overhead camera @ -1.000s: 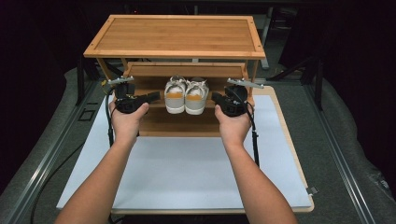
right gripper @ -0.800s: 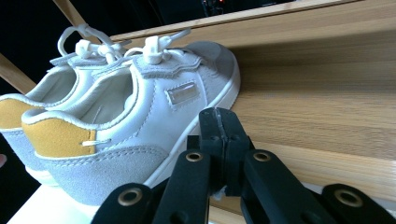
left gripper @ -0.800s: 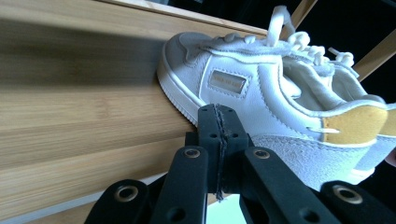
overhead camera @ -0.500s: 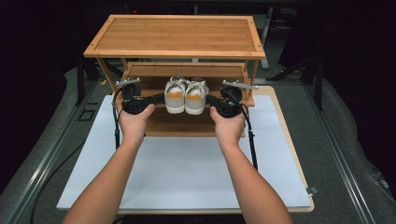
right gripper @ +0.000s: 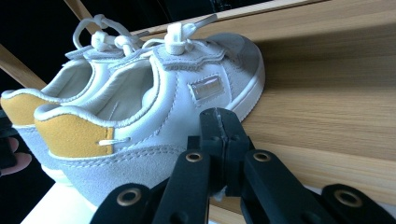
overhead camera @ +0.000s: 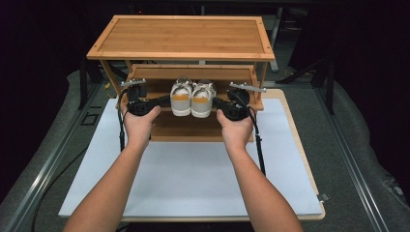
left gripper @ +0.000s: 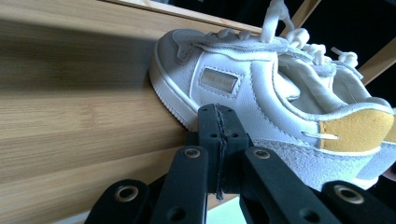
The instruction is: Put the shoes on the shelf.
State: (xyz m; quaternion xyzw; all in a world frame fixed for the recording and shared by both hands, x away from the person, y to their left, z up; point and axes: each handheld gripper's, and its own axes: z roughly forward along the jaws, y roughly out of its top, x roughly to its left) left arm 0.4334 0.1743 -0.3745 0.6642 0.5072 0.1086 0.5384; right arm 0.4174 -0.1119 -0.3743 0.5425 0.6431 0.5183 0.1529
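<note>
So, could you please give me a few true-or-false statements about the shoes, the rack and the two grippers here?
1. The pair of shoes stands on the rack's middle shelf. True.
2. The shoes' heel patches are blue. False: they are yellow-orange.
3. The left gripper has its jaws shut, beside the left shoe. True.
4. The right gripper holds a shoelace. False: its shut jaws hold nothing.
5. The rack's top shelf carries a box. False: it is bare.
</note>
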